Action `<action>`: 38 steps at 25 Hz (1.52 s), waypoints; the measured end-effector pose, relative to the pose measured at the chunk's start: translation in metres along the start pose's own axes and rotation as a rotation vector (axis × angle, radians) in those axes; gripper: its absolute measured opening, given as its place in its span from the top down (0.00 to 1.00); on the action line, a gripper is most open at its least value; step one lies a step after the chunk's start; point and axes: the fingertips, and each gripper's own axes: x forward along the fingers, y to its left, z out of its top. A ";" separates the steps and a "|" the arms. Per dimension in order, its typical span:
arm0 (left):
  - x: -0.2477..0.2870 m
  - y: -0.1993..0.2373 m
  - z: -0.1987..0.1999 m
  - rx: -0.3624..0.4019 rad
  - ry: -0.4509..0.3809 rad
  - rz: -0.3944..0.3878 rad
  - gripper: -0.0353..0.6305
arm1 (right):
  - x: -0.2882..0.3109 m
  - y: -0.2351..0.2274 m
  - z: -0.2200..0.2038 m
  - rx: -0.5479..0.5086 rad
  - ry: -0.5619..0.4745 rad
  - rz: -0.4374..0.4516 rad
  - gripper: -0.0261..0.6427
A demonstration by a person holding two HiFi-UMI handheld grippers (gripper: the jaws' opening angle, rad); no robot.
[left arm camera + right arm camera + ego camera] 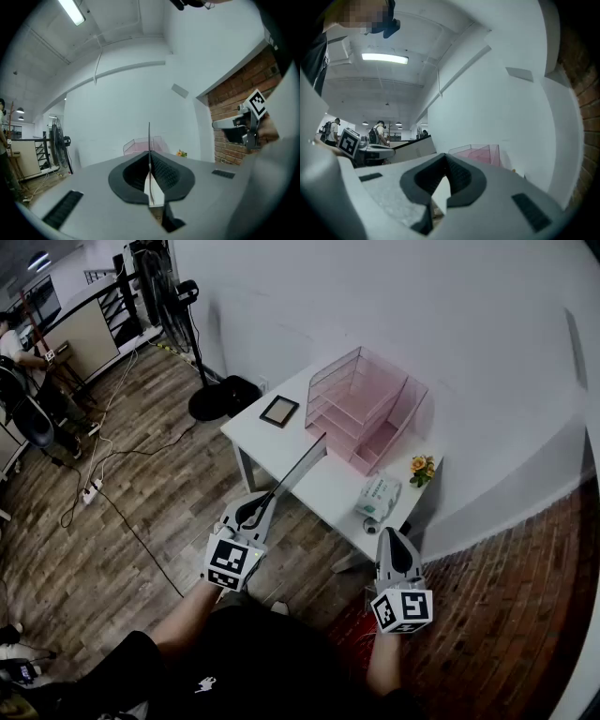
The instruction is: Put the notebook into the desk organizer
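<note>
My left gripper point(263, 506) is shut on a thin dark notebook point(300, 468), held edge-on and slanting up toward the table. In the left gripper view the notebook point(149, 140) shows as a thin upright line clamped between the jaws of the left gripper point(149, 155). The pink wire desk organizer point(364, 407) stands at the back of the white table point(323, 491), well beyond the notebook's tip; it also shows as the organizer point(140, 144) and the organizer point(480, 153). My right gripper point(390, 534) hovers off the table's near edge, shut, with nothing in it; in its own view the right gripper point(446, 158) has its tips together.
On the table lie a small dark picture frame point(279, 411), a tissue pack point(378, 496) and a little bunch of yellow flowers point(422, 467). A standing fan's round base point(223, 397) and cables point(112, 498) are on the wooden floor at left. A white wall runs behind the table.
</note>
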 end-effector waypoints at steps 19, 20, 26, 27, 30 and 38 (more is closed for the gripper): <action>0.015 -0.003 -0.009 0.003 0.027 -0.023 0.93 | 0.006 -0.001 -0.005 0.027 0.002 0.013 0.96; 0.016 -0.004 -0.010 0.003 0.031 -0.026 0.93 | 0.006 -0.001 -0.006 0.030 0.004 0.014 0.96; 0.022 -0.005 -0.017 0.006 0.052 -0.041 0.93 | 0.009 -0.002 -0.008 0.038 0.008 0.018 0.96; 0.023 -0.004 -0.018 0.007 0.056 -0.045 0.93 | 0.010 -0.002 -0.009 0.040 0.009 0.017 0.96; 0.031 -0.001 -0.023 0.006 0.063 -0.059 0.93 | 0.014 -0.004 -0.012 0.043 0.015 0.008 0.96; 0.063 0.017 -0.035 -0.004 0.069 -0.132 0.93 | 0.036 -0.007 -0.018 0.039 0.035 -0.057 0.96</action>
